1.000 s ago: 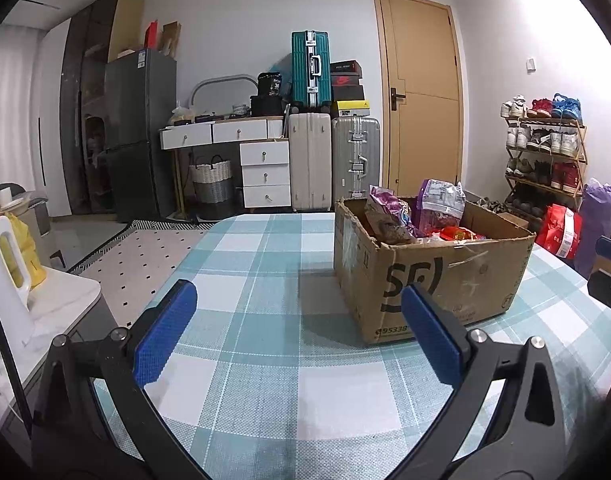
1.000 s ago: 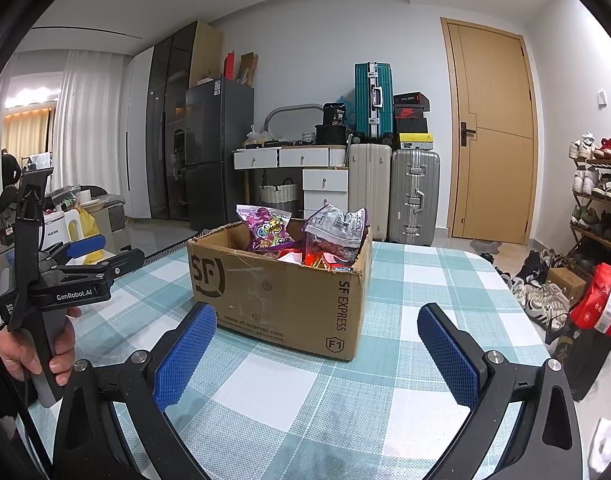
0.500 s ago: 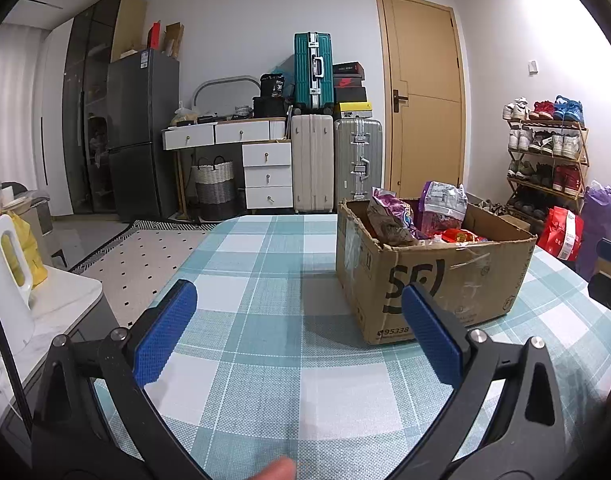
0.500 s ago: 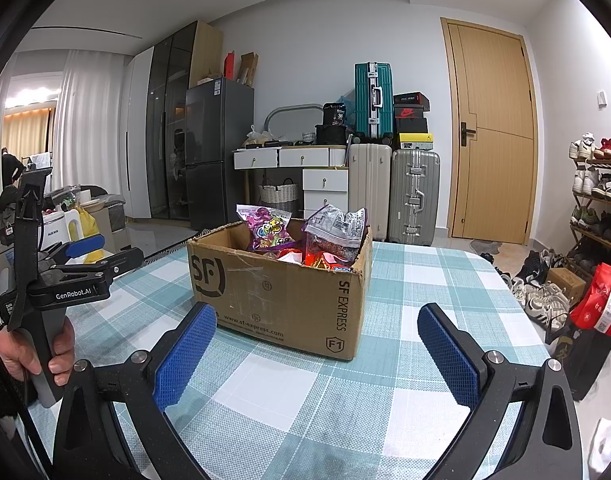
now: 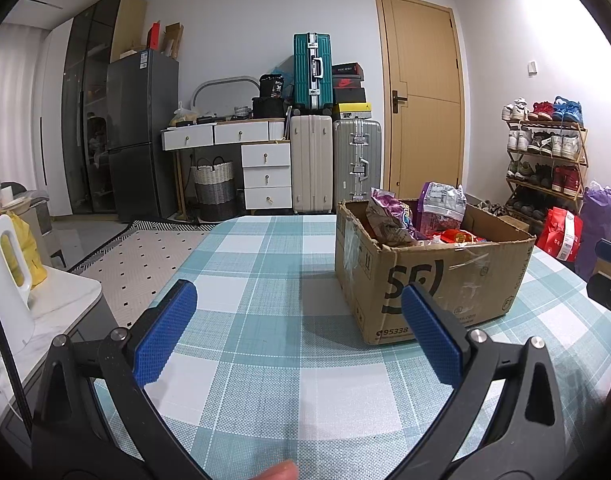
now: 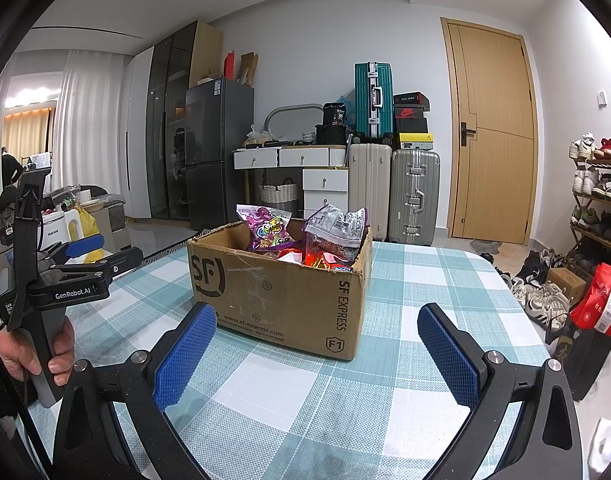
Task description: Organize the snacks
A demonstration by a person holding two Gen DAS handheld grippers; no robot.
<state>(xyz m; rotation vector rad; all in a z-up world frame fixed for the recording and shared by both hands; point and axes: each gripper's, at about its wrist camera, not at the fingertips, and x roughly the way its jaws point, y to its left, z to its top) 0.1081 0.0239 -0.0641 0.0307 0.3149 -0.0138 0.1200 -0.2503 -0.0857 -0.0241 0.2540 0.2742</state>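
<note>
A cardboard box [image 6: 279, 280] stood on the checked tablecloth [image 6: 405, 280] near the table's middle, toward its far edge; snack bags filled it, a purple bag [image 6: 267, 230] and a clear purple-edged bag [image 6: 337, 226] standing upright above the rim, red packets [image 6: 325, 258] lying lower; the right gripper [image 6: 317, 354] hovered over the near edge, jaws spread wide and empty, facing the box corner; the left gripper [image 5: 297, 330] was likewise spread wide and empty, the box just beyond its right finger; a hand [image 6: 33, 350] gripped its handle.
</note>
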